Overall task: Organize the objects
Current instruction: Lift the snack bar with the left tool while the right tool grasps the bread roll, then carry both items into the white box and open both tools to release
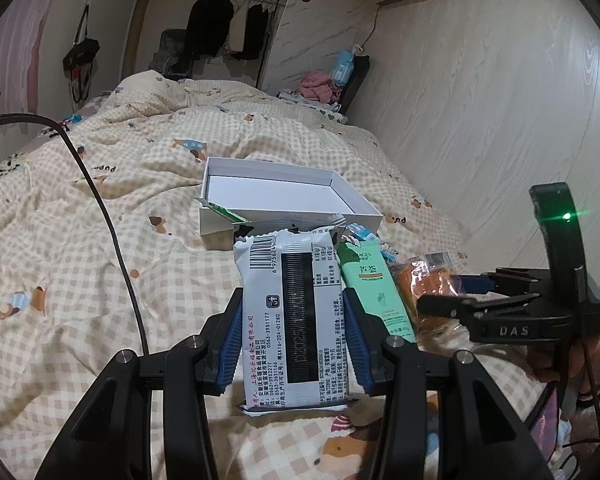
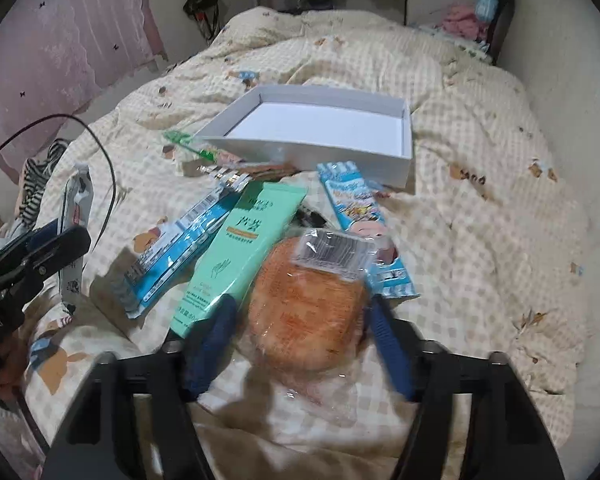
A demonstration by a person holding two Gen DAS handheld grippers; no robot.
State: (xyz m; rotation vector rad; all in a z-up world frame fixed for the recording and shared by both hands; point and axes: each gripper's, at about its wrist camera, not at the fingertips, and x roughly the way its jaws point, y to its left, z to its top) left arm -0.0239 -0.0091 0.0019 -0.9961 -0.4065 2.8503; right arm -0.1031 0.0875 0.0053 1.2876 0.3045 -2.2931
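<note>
My left gripper (image 1: 294, 308) is shut on a white snack packet (image 1: 294, 320) with a barcode, held above the bed; it also shows in the right wrist view (image 2: 78, 216). My right gripper (image 2: 304, 316) is open, its blue pads on either side of a clear-wrapped orange pastry (image 2: 308, 312) lying on the quilt. I cannot tell if the pads touch it. A green tube (image 2: 244, 248), a blue box (image 2: 180, 252) and a blue cartoon packet (image 2: 364, 220) lie beside it. An empty white box (image 2: 324, 128) sits behind them, and shows in the left wrist view (image 1: 284, 196).
Everything lies on a checked quilt (image 1: 100, 240) covering the bed. A wall (image 1: 500, 120) runs along the right side. A black cable (image 1: 112, 240) crosses the left. Small green and striped sachets (image 2: 204, 156) lie at the box's near-left corner.
</note>
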